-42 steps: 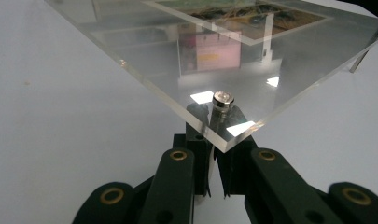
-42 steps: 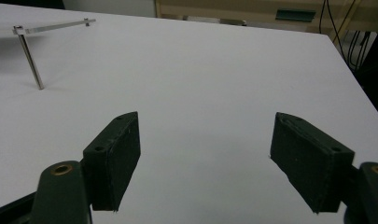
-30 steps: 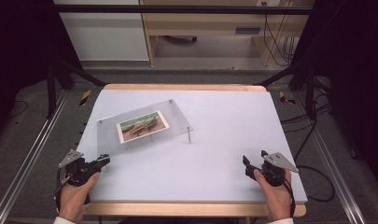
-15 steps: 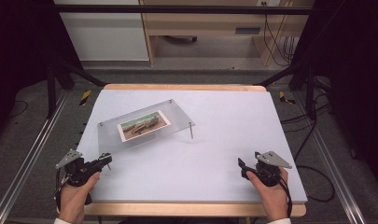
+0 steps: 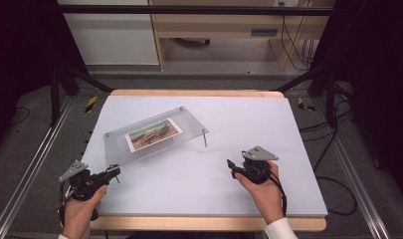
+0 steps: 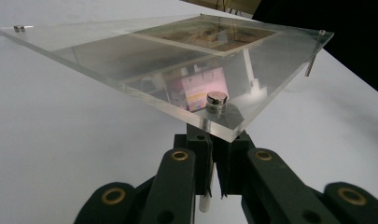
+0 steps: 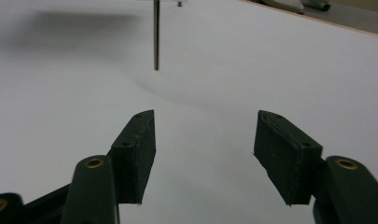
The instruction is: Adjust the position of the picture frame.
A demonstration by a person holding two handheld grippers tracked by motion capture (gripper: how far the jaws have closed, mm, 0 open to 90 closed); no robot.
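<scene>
- The frame (image 5: 154, 133), a clear acrylic plate with a photo (image 5: 153, 134) in its middle, stands on thin metal legs on the left half of the white tabletop (image 5: 239, 199).
- In the high view the plate sits skewed to the tabletop edges, one corner toward the person's left hand, another toward the centre with a leg (image 5: 205, 138) under it.
- The left gripper (image 5: 109, 173) is at the near-left corner of the frame; in the left gripper view its jaws are clamped tight on the pale leg (image 6: 206, 186) under that corner, just below the silver screw cap (image 6: 217, 99).
- The plate's near corner hangs right above those jaws.
- The right gripper (image 5: 232, 167) hovers over bare tabletop, right of centre and apart from the frame, pointing toward the frame's right-hand leg.
- Its jaws stand partly apart and have just been closing, with nothing between them.
- In the right gripper view that leg (image 7: 156, 35) stands ahead, beyond the jaw tips, untouched.
</scene>
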